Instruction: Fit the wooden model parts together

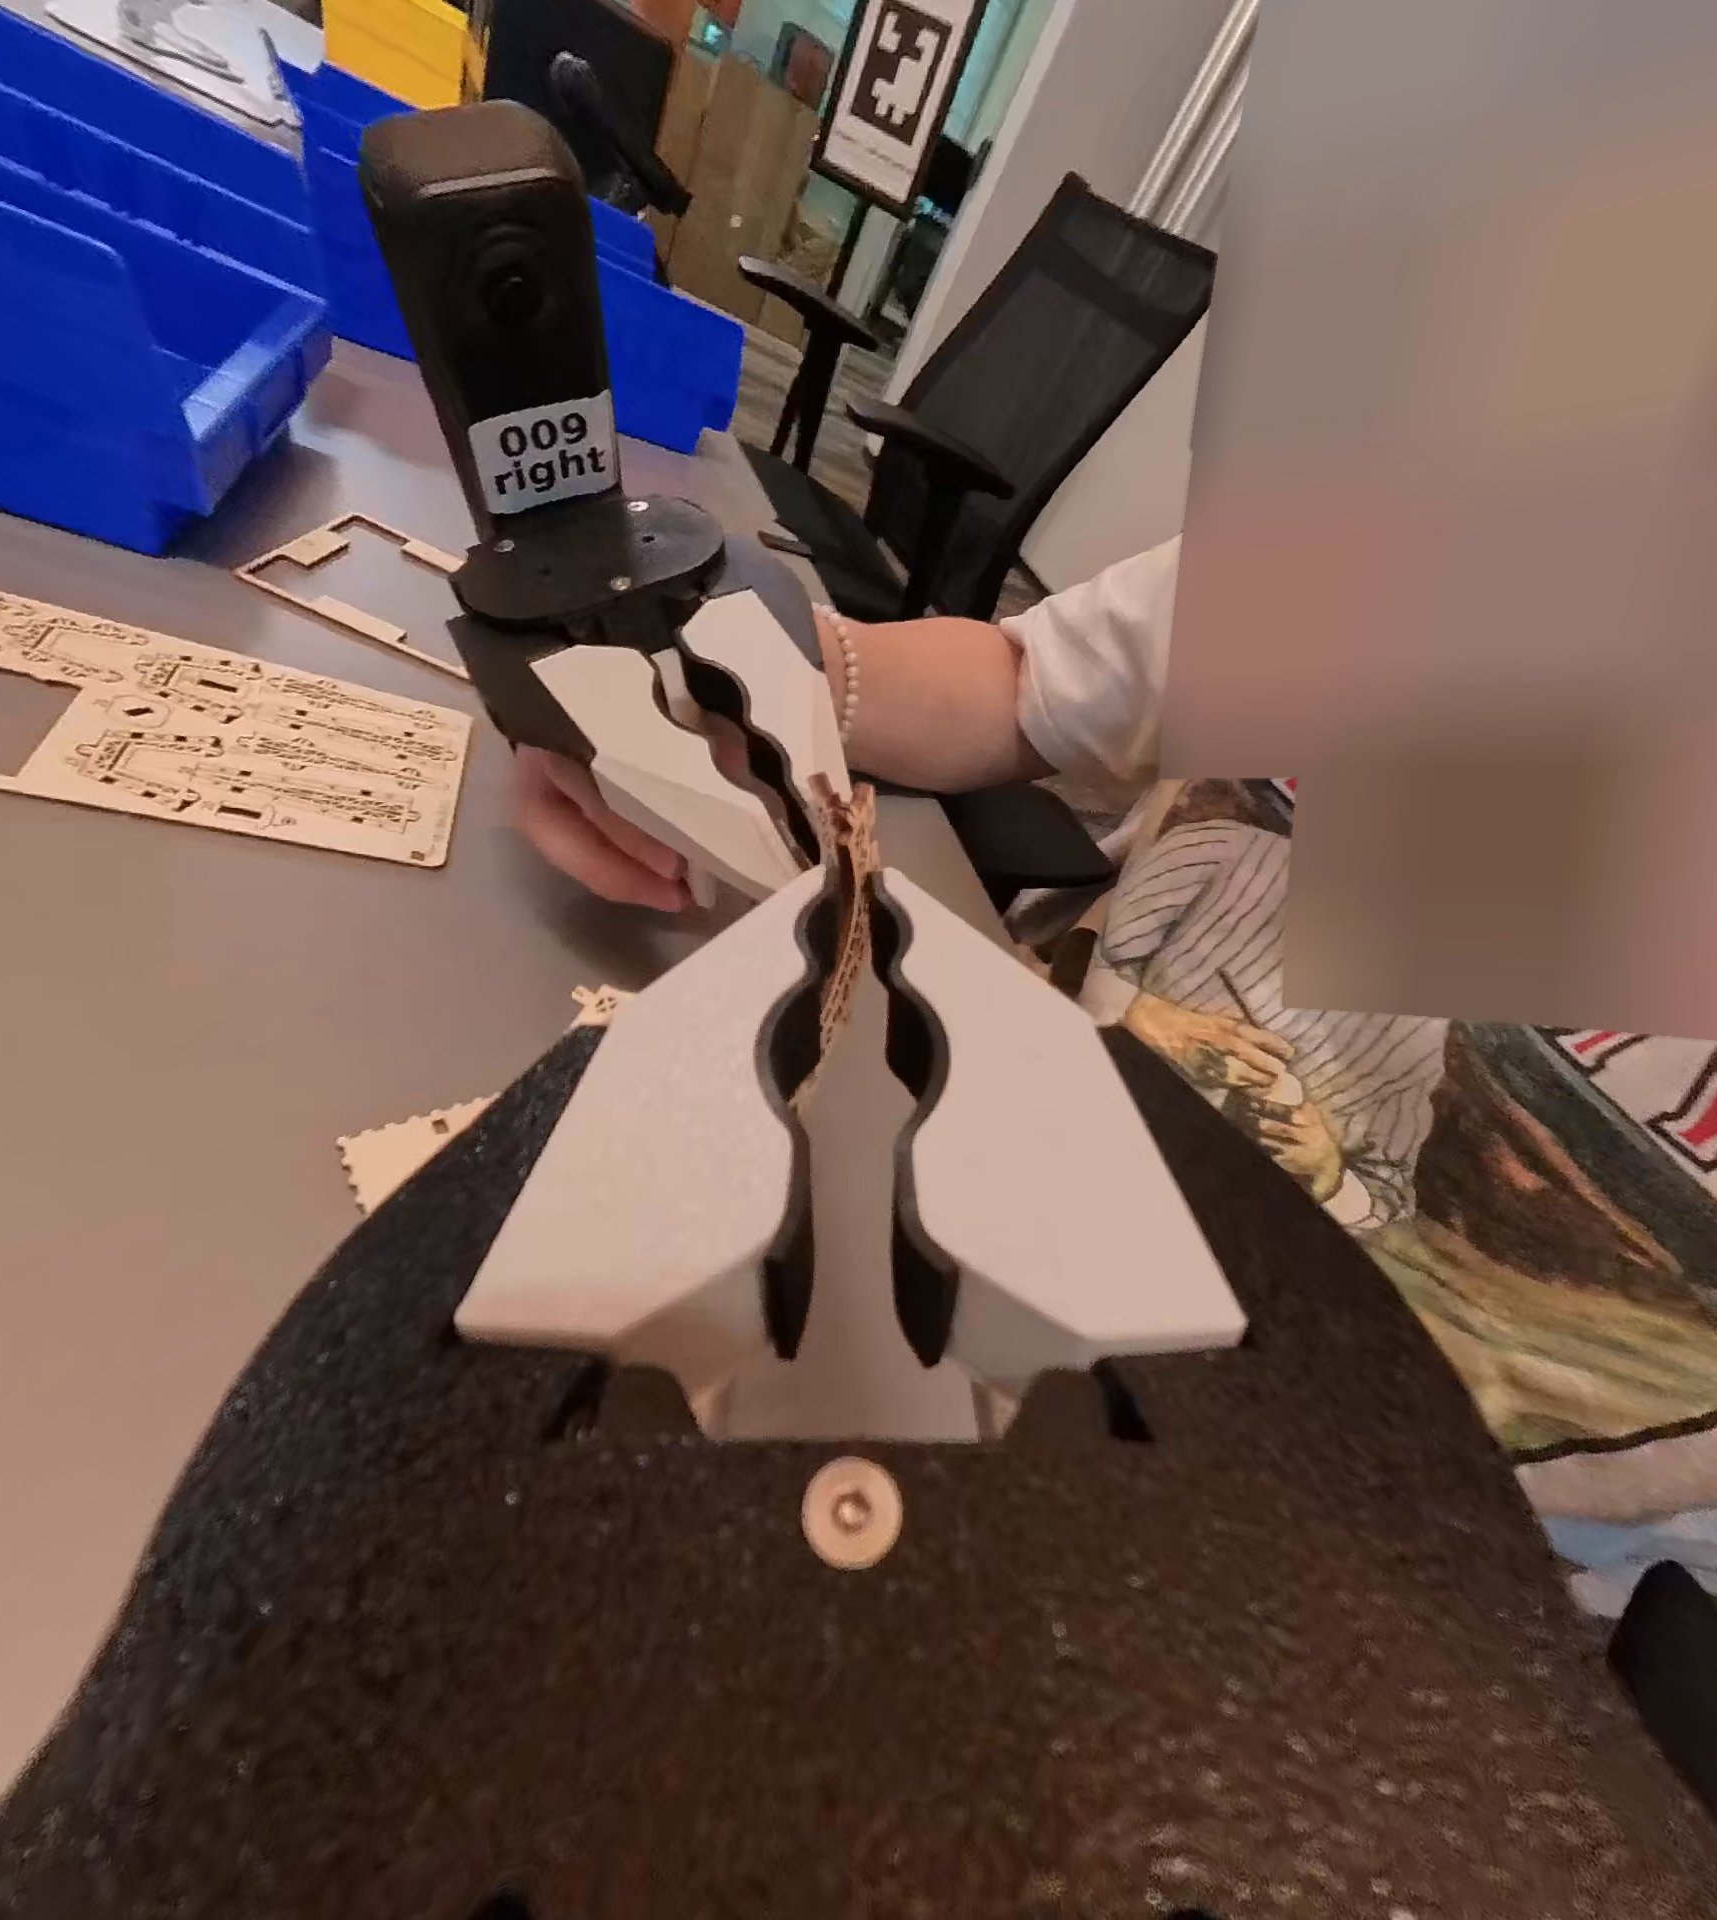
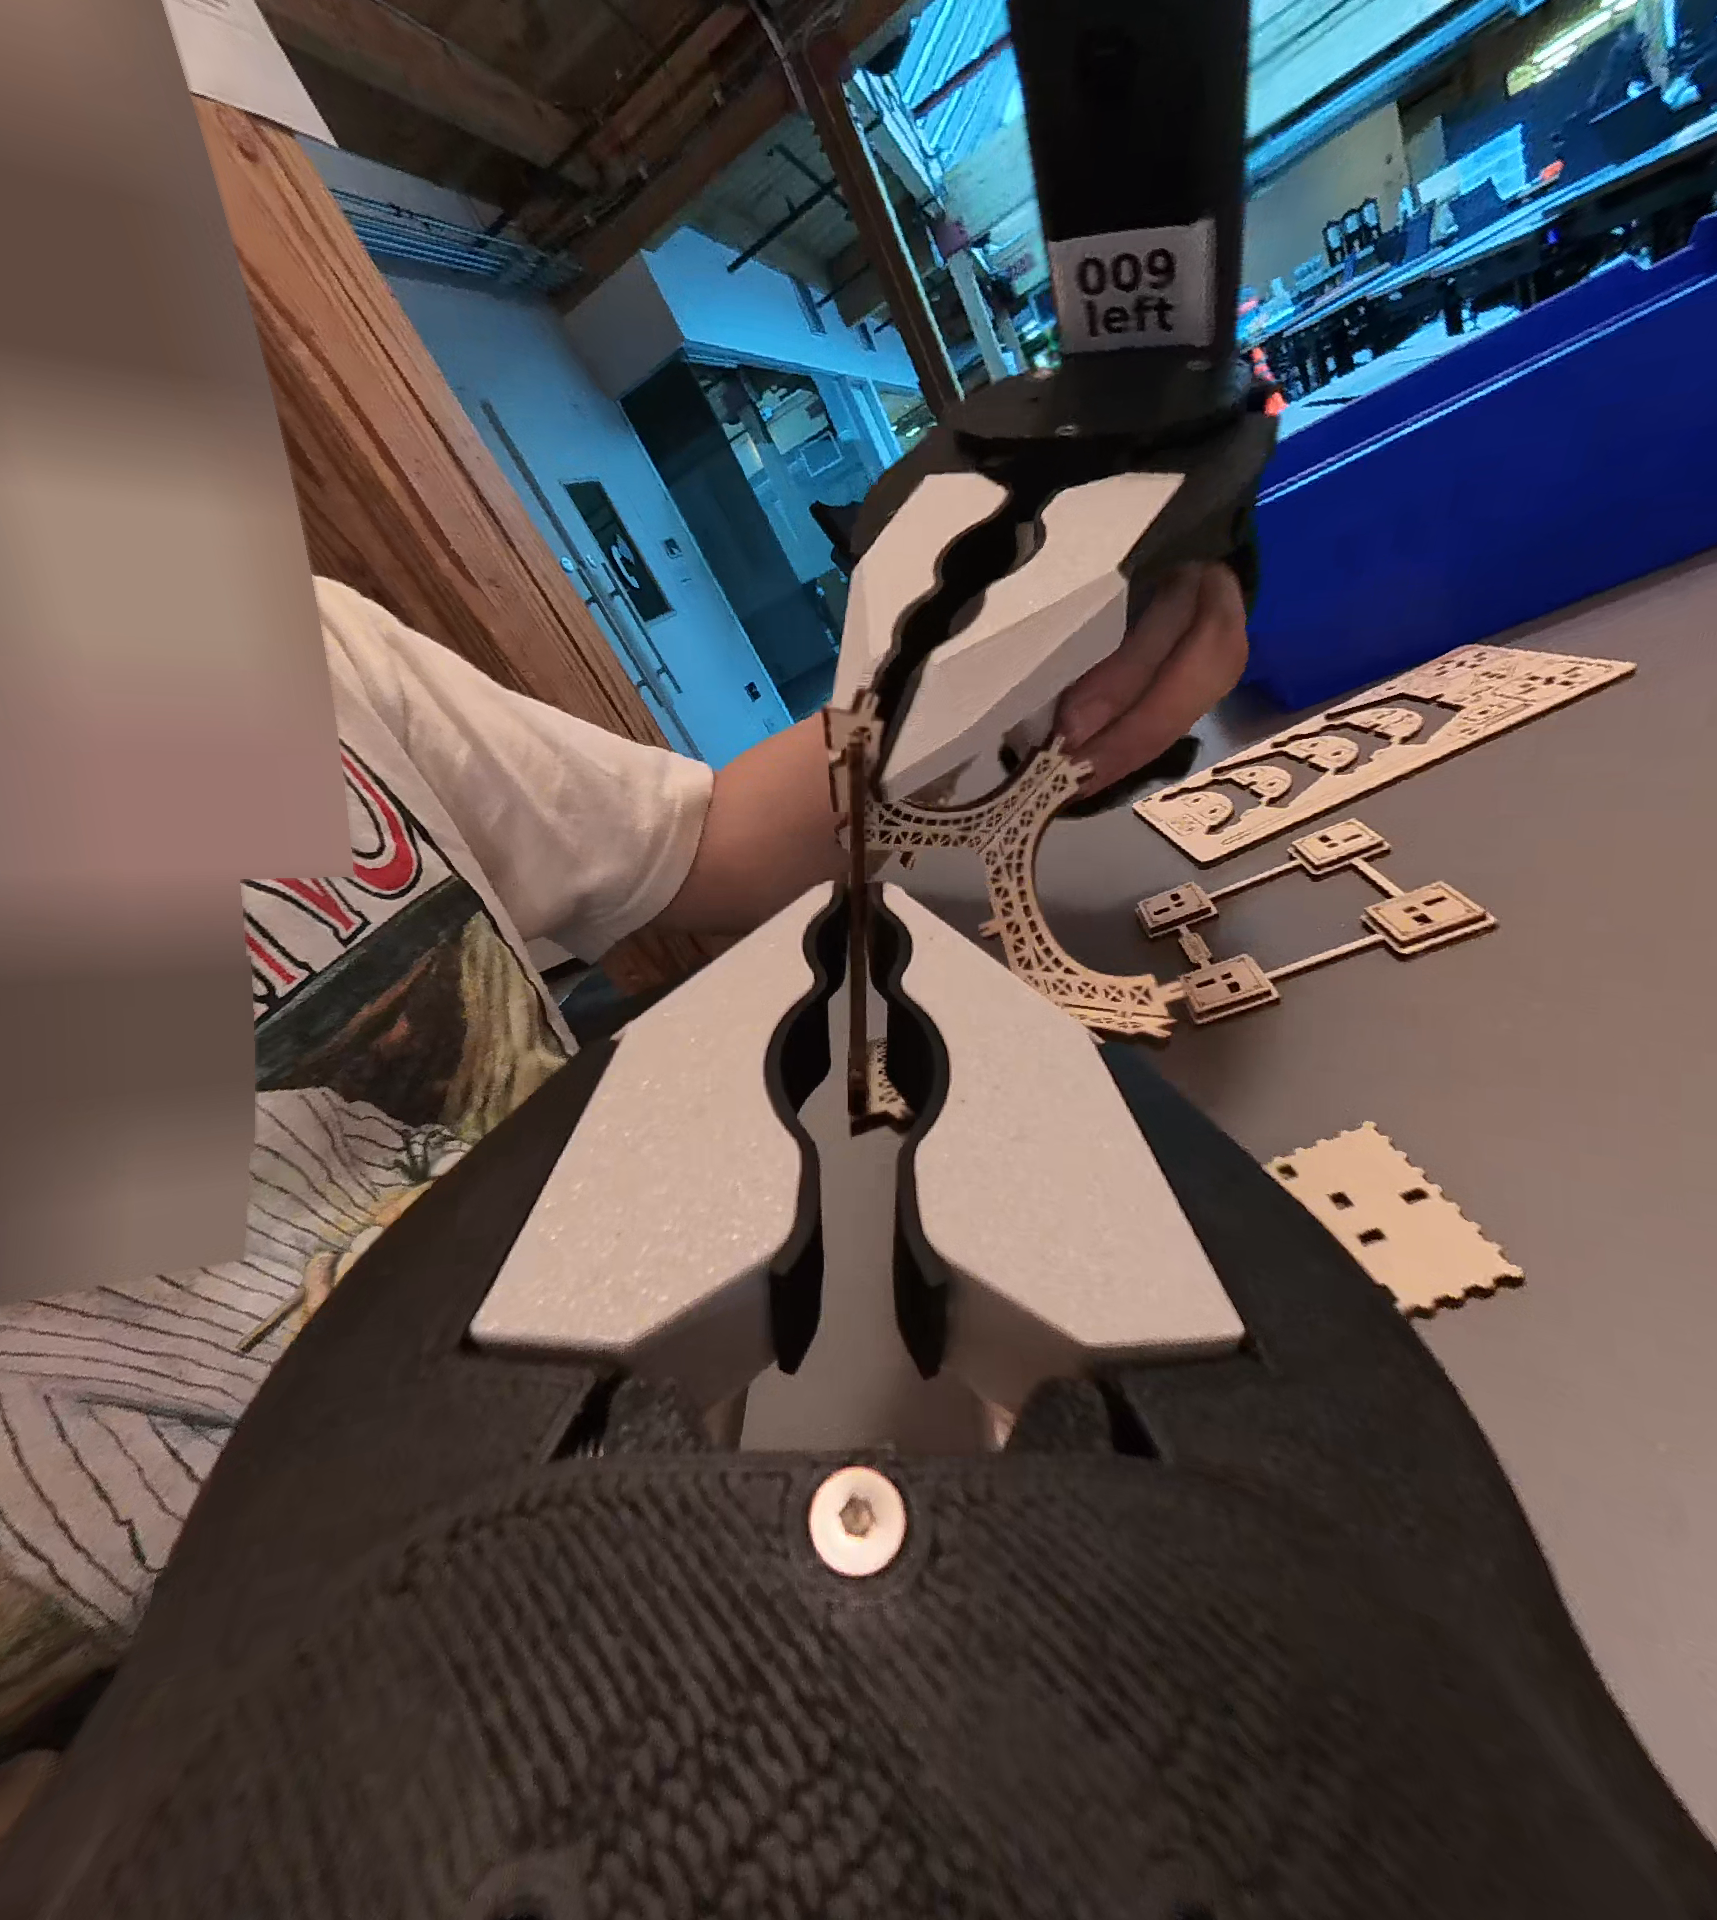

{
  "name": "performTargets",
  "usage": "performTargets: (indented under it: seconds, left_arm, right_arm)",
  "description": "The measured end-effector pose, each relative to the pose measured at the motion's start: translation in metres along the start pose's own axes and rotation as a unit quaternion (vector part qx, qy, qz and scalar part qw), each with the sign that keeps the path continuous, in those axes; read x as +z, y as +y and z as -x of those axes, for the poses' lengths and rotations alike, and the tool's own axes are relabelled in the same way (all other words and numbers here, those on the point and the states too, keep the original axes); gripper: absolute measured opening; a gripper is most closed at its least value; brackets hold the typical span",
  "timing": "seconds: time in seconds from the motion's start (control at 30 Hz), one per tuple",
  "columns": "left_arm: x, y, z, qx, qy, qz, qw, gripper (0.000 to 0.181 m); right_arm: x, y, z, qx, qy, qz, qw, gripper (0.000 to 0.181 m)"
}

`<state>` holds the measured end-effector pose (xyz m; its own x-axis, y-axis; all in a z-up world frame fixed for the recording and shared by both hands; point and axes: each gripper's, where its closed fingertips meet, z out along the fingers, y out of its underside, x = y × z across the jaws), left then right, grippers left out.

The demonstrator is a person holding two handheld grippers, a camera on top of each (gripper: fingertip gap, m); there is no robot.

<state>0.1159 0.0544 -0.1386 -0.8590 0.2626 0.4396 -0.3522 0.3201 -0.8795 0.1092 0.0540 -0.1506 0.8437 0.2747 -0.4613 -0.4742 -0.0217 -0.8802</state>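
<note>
Right gripper (image 2: pixel 859 904) jaws clamped on edge-on lattice part (image 2: pixel 856 935), left gripper (image 1: pixel 849 883) likewise gripping arched lattice part (image 2: pixel 1015 831).

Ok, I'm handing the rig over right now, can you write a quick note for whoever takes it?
Left gripper: shut on the arched lattice piece.
Right gripper: shut on a flat piece, seen edge-on.
Both pieces are in the air near the table edge, meeting at their upper ends. I cannot tell if the joint is seated.
Lying unused on the table: slotted square plate, four-pad frame, part sheet.
Left to do: probably press the joint home, then add the rest.
</note>
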Motion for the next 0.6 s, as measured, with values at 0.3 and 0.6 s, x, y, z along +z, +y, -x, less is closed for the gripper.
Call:
performTargets:
  seconds: [0.3,0.6]
  left_arm:
    - [-0.004,-0.002,0.005,-0.042,0.024,-0.02,0.999,0.001]
    - [0.001,0.007,0.005,-0.054,0.03,0.005,0.998,0.001]
  right_arm:
    - [-0.01,-0.012,-0.015,-0.012,0.058,-0.02,0.998,0.022]
    - [-0.002,-0.01,-0.007,-0.013,0.025,-0.029,0.999,0.004]
